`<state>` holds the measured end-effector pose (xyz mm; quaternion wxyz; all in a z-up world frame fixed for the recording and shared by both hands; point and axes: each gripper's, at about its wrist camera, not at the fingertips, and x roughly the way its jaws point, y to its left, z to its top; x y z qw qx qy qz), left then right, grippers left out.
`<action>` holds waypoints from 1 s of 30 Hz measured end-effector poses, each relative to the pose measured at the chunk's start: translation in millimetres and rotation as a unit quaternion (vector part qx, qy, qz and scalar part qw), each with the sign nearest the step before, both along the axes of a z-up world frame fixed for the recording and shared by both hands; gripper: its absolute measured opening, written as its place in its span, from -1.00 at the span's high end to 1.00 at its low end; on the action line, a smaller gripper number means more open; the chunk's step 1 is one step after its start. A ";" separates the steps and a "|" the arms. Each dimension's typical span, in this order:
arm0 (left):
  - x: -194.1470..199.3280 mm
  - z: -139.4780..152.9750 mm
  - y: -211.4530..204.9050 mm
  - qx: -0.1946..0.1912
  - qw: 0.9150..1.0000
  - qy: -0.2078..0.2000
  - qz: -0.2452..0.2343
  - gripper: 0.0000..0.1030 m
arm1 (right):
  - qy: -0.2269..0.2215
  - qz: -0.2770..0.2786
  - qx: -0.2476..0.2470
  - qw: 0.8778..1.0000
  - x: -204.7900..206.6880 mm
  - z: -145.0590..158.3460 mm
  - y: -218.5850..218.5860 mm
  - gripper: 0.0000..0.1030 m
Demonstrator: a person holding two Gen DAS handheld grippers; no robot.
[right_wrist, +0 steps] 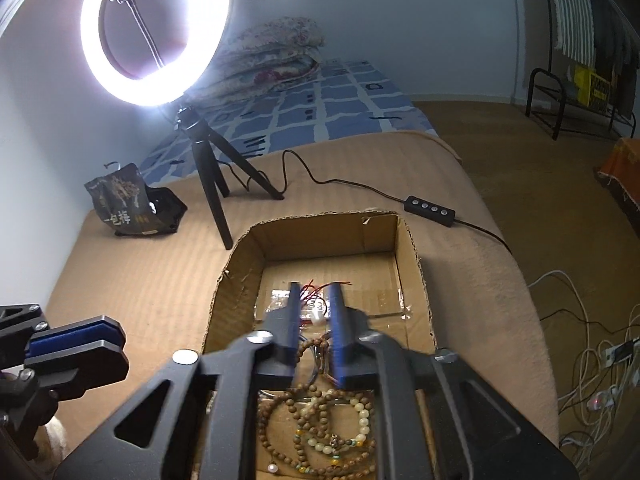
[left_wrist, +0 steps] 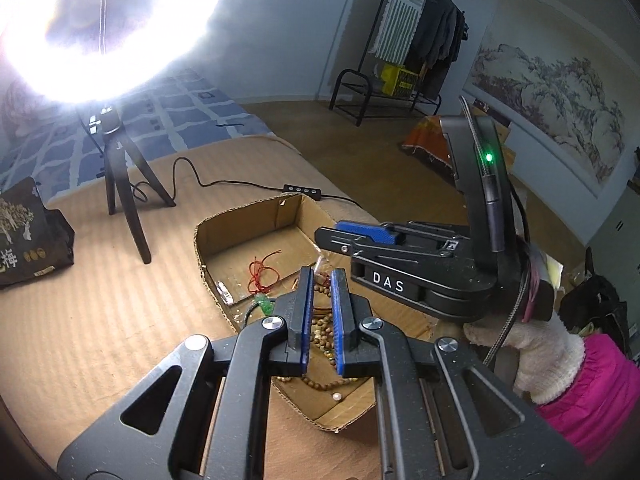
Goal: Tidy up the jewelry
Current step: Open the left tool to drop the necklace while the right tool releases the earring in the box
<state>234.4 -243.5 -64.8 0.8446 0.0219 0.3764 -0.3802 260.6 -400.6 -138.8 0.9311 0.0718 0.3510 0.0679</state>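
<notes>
An open cardboard box (left_wrist: 248,216) (right_wrist: 416,264) sits on a tan blanket. Inside lie wooden bead strands (left_wrist: 322,330) (right_wrist: 280,420), a pale green bead bracelet (right_wrist: 362,420), a red cord (left_wrist: 260,274) (right_wrist: 316,290), a green charm (left_wrist: 263,304) and a pearl (left_wrist: 337,396). My left gripper (left_wrist: 322,276) hovers over the beads, jaws slightly apart, empty. My right gripper (right_wrist: 316,292) is above the box, jaws slightly apart, nothing clearly between them. It also shows in the left wrist view (left_wrist: 360,236).
A ring light on a black tripod (right_wrist: 208,176) stands behind the box, its cable and remote (right_wrist: 430,206) trailing right. A dark snack bag (right_wrist: 132,204) lies at the left. A bed, a clothes rack (left_wrist: 416,40) and floor cables (right_wrist: 592,360) surround the area.
</notes>
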 end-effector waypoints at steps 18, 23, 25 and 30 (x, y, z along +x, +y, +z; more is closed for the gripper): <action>-16.5 9.2 21.6 0.012 0.999 -0.026 0.023 0.10 | -0.011 -0.032 -0.022 0.999 -17.0 12.7 2.5 -0.26; -27.0 18.0 30.5 0.011 0.999 -0.033 0.026 0.10 | -0.020 -0.035 -0.031 0.999 -30.0 22.1 2.8 -0.26; -33.1 22.4 34.5 0.010 0.999 -0.037 0.026 0.10 | -0.024 -0.038 -0.034 0.998 -36.1 26.4 3.6 -0.26; -51.1 34.8 47.7 0.006 0.998 -0.048 0.028 0.10 | -0.038 -0.045 -0.038 0.998 -55.7 42.9 6.9 -0.26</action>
